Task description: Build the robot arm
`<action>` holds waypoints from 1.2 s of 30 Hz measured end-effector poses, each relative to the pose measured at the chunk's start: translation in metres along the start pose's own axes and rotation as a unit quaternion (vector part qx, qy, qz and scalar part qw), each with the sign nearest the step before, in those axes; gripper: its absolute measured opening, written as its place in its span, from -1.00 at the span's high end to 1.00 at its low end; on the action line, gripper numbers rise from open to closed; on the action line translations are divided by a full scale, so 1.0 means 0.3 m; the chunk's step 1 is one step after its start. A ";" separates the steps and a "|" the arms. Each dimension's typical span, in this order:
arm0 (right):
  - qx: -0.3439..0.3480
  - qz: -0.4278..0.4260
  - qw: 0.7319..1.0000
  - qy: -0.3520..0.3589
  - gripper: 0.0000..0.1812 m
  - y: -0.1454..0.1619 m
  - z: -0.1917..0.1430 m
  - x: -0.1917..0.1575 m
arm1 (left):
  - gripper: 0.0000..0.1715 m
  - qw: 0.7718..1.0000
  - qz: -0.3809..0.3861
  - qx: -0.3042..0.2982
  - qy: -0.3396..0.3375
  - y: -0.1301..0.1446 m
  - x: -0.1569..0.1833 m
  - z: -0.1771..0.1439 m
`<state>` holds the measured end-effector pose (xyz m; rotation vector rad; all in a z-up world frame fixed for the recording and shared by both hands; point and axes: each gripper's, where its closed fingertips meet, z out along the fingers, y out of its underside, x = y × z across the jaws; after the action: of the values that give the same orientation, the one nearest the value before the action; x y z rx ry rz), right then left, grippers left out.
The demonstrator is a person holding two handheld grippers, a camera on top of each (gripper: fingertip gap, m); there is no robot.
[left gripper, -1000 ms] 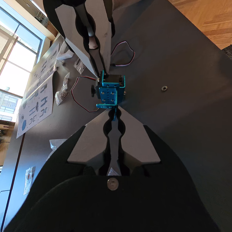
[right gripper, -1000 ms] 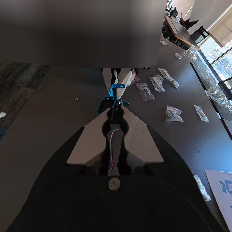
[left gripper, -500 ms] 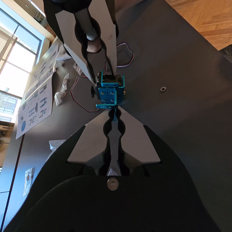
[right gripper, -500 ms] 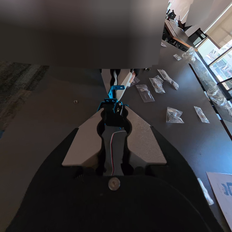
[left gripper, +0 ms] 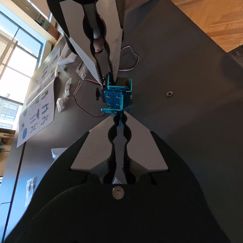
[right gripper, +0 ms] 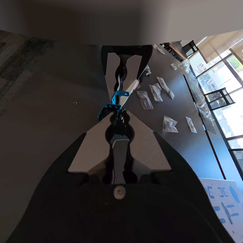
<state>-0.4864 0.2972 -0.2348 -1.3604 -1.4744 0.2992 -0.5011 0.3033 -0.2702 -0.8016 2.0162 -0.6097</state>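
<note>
Left claw pinches blue bracket assembly; right claw apparently clamps its servo end; nut nearby.

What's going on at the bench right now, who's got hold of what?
Both handheld grippers are shut on one blue bracket assembly with a black servo in it, held between them over the dark table. The left gripper pinches a bracket tab; the right gripper clamps the servo end. Its wires trail onto the table, near a loose nut, parts bags and an instruction sheet.
</note>
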 end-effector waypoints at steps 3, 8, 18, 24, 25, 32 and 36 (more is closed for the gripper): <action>-0.001 0.001 1.000 0.000 0.87 -0.003 0.001 -0.002 | 0.98 1.000 0.006 0.000 -0.003 0.002 -0.001 0.000; 0.006 0.011 1.000 -0.013 0.78 -0.013 0.005 -0.016 | 0.98 1.000 0.009 -0.004 -0.006 0.002 -0.002 0.000; 0.003 0.029 1.000 -0.010 0.76 -0.009 -0.022 0.010 | 0.99 0.999 0.032 -0.009 -0.017 0.002 0.000 0.000; -0.015 0.016 1.000 -0.017 0.88 0.012 -0.025 0.000 | 0.98 0.999 0.030 -0.007 -0.015 0.002 0.002 -0.001; -0.014 0.012 1.000 -0.017 0.89 0.011 -0.025 -0.001 | 0.98 0.999 0.029 -0.007 -0.014 0.001 0.003 -0.001; -0.012 -0.024 0.999 -0.018 0.90 0.003 -0.022 -0.019 | 0.98 0.999 0.032 -0.006 -0.013 -0.001 0.005 -0.001; -0.009 -0.021 1.000 -0.020 0.89 0.005 -0.022 -0.017 | 0.98 0.999 0.029 -0.006 -0.011 -0.001 0.006 -0.002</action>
<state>-0.4813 0.2905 -0.2358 -1.3443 -1.5406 0.2886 -0.5023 0.3018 -0.2709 -0.7503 2.0170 -0.5543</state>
